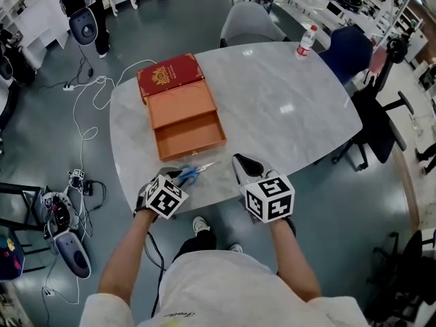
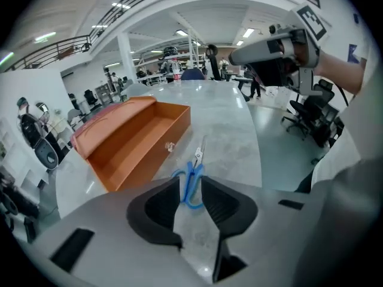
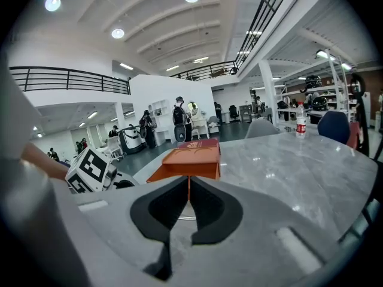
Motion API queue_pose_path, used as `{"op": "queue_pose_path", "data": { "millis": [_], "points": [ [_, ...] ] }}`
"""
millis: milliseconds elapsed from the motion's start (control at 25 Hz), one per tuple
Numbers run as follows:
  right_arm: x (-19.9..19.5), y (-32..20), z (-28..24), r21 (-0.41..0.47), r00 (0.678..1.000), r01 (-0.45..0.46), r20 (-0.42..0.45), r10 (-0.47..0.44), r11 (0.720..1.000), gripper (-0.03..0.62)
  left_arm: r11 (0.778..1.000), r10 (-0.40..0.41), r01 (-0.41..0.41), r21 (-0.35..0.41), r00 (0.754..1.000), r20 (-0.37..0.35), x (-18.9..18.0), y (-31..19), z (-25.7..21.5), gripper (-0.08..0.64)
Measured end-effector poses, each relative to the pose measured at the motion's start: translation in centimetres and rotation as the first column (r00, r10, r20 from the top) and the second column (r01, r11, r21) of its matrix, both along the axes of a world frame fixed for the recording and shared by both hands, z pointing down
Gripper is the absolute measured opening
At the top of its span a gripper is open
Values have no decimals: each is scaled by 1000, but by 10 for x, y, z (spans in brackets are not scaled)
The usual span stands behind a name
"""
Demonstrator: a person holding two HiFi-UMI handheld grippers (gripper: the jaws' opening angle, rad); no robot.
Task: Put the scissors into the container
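Note:
Blue-handled scissors (image 1: pixel 193 173) lie on the marble table (image 1: pixel 286 107) near its front edge, blades pointing right. The orange container (image 1: pixel 186 120) stands open just behind them, with its red lid (image 1: pixel 170 74) at the far end. My left gripper (image 1: pixel 174 176) is low at the scissors' handles. In the left gripper view the scissors' blue handles (image 2: pixel 191 183) sit between the left gripper's (image 2: pixel 191 190) parted jaws, which are close on either side. My right gripper (image 1: pixel 242 163) hovers to the right of the scissors. Its jaws (image 3: pixel 187 190) are almost together with nothing in them, and it faces the container (image 3: pixel 190 157).
A plastic bottle (image 1: pixel 306 41) stands at the table's far right edge. A grey chair (image 1: pixel 249 24) and a blue chair (image 1: pixel 349 52) are around the table. Cables (image 1: pixel 88 107) and equipment lie on the floor to the left.

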State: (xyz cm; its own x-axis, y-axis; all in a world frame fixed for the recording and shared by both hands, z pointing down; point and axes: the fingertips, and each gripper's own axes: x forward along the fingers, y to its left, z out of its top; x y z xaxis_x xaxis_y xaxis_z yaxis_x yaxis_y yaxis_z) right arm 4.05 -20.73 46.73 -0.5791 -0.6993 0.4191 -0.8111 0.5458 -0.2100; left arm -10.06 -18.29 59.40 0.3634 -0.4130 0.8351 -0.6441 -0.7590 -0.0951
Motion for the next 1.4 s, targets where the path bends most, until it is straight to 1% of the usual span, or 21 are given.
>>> {"op": "queue_pose_path", "data": {
  "millis": [120,240,440,600,760,1040,1160,1400],
  "points": [
    [0,-5,1,-6,1000,-25,-8,25,1000,5,996,80,-80,-31,996,27,3,-5,7,94],
    [1,-10,4,-9,999,-48,-12,48,999,5,988,142,-139,-65,989,46,6,-7,17,98],
    [8,-15,9,-20,996,-89,-18,89,996,5,972,217,-210,-106,974,65,11,-7,29,112],
    [14,-16,11,-28,994,-113,-19,112,993,5,962,253,-242,-122,964,79,16,-8,34,114],
    [17,-18,13,-31,992,-125,-17,124,992,5,958,263,-249,-145,961,86,17,-10,40,114],
    [18,-20,15,-40,992,-127,-18,127,991,5,953,236,-227,-203,971,23,17,-9,40,111],
    [17,-21,15,-43,992,-122,-17,121,992,5,951,245,-234,-203,969,29,18,-8,39,87],
    [19,-23,16,-43,993,-121,-16,121,992,5,960,226,-216,-179,974,36,18,-9,39,80]
  ]
}}
